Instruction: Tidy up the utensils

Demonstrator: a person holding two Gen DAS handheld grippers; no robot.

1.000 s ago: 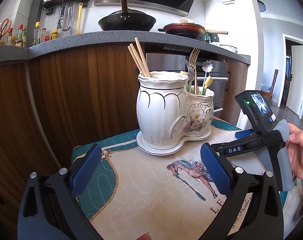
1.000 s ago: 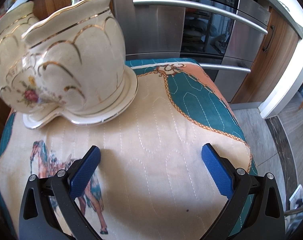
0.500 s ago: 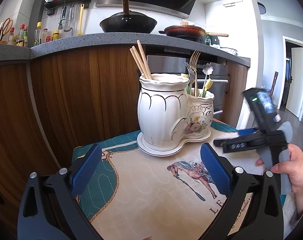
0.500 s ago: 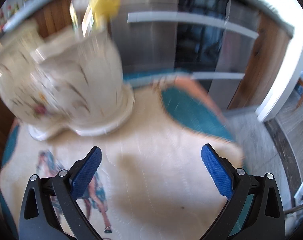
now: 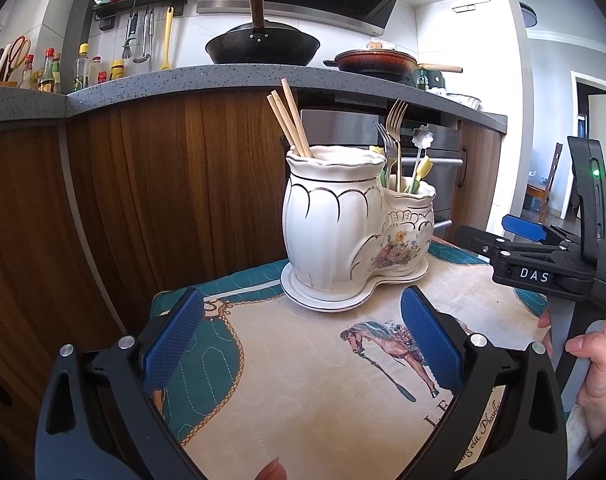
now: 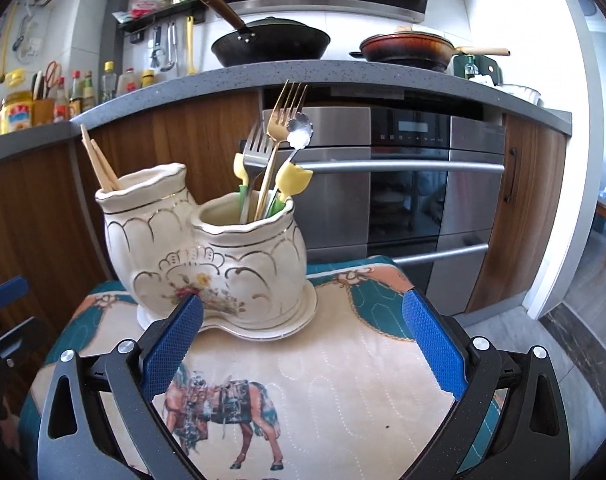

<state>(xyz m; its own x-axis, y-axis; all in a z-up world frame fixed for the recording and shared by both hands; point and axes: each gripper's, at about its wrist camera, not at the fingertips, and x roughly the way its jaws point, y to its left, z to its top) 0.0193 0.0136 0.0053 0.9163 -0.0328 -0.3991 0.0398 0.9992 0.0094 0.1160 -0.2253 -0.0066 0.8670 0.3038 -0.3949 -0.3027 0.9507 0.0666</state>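
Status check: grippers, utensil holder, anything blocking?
Left gripper open, empty. Right gripper open, empty. Ceramic utensil holder upright on quilted cloth: chopsticks in tall pot, forks and spoons in short pot. Nothing in the way.

A cream ceramic utensil holder (image 6: 207, 264) with gold scalloped trim and a painted flower spray stands upright in front of you on a matching double saucer (image 6: 271, 326), which rests on a quilted cloth (image 6: 343, 380) printed with a horse. The holder has two joined cups. The taller cup (image 5: 331, 224) holds wooden chopsticks (image 5: 289, 122), leaning and poking well above the rim. The shorter cup (image 6: 249, 244) holds a gold fork (image 6: 285, 110), a silver fork (image 6: 255, 152), a silver spoon with a flower-shaped bowl (image 6: 299, 132) and two yellow tulip-topped pieces with green stems (image 6: 291, 178), all standing with their heads up.
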